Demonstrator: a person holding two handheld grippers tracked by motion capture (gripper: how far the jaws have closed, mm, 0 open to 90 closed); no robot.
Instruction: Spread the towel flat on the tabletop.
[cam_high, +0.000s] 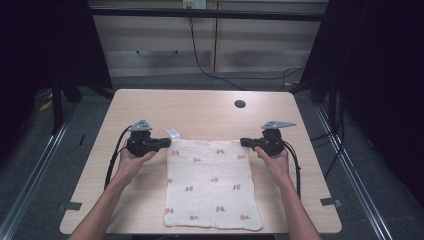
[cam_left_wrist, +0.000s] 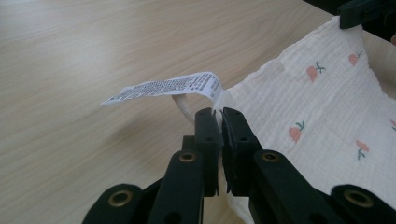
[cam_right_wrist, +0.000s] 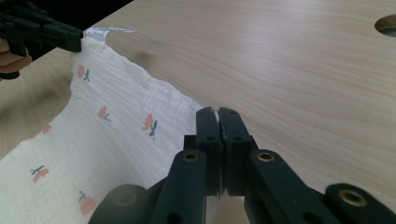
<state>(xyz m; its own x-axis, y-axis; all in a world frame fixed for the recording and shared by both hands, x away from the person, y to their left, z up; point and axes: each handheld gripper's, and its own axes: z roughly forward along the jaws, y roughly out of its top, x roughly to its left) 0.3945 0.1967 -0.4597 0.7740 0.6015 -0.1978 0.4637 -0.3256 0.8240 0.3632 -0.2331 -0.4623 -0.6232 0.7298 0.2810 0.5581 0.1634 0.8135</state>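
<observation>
Item: cream muslin cloth (cam_high: 212, 185) printed with small red-and-green sprigs, lying on the light wood tabletop (cam_high: 200, 107). Its near edge rests flat at the person's side of the tabletop. Its far edge is raised off the surface and stretched between the two tools.

Left tool (cam_high: 165, 144): jaws closed tight on the far left corner of the cloth, at the spot where the care tag (cam_left_wrist: 163, 87) is sewn in.

Right tool (cam_high: 246, 142): jaws closed tight on the far right corner, with a sliver of fabric pinched between them.

Orientation: the cloth's long axis runs from the held far edge back toward the person. The two tools point inward at each other along that edge, each at its own corner, so neither hand is nearer the work. Judged next move: carrying the far edge toward the near edge, which lies straight back from both tools.

Markings: white care tag with fine dark print, sticking out sideways from the left corner; the text is too small to read. No brand seen.

Other: round cable hole (cam_high: 240, 104) in the tabletop beyond the cloth.
</observation>
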